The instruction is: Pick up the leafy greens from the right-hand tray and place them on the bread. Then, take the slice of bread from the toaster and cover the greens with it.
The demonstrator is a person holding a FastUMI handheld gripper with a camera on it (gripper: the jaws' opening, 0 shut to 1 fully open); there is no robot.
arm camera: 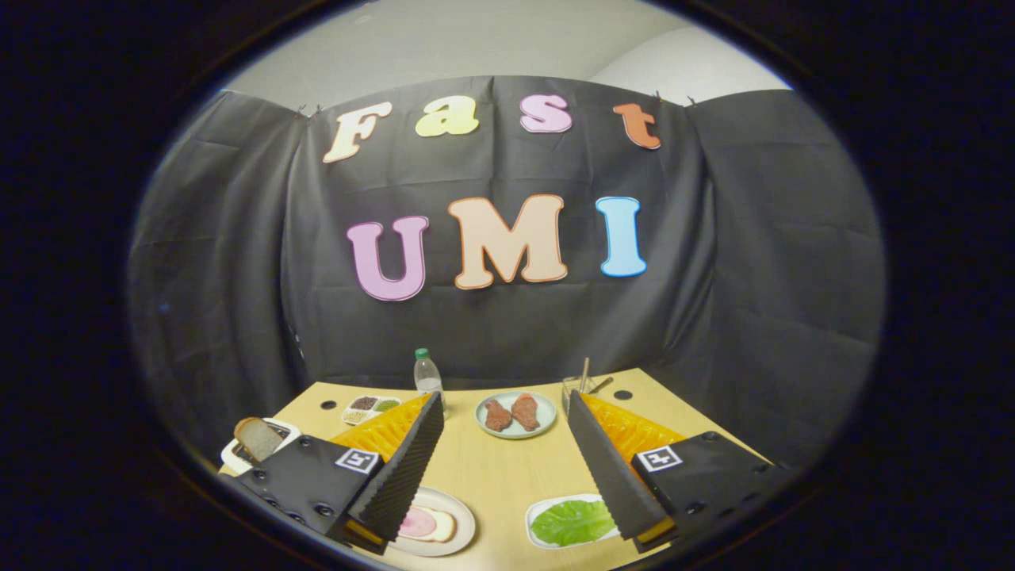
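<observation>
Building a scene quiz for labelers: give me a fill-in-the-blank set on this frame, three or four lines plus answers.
1. The tongs are ____, with nothing between the fingers.
2. The greens lie on a tray beside the ____ finger.
3. A bread slice sticks up out of the ____.
4. The plate beyond the fingers holds ____ pieces of meat.

Answers: open; right; toaster; two
</observation>
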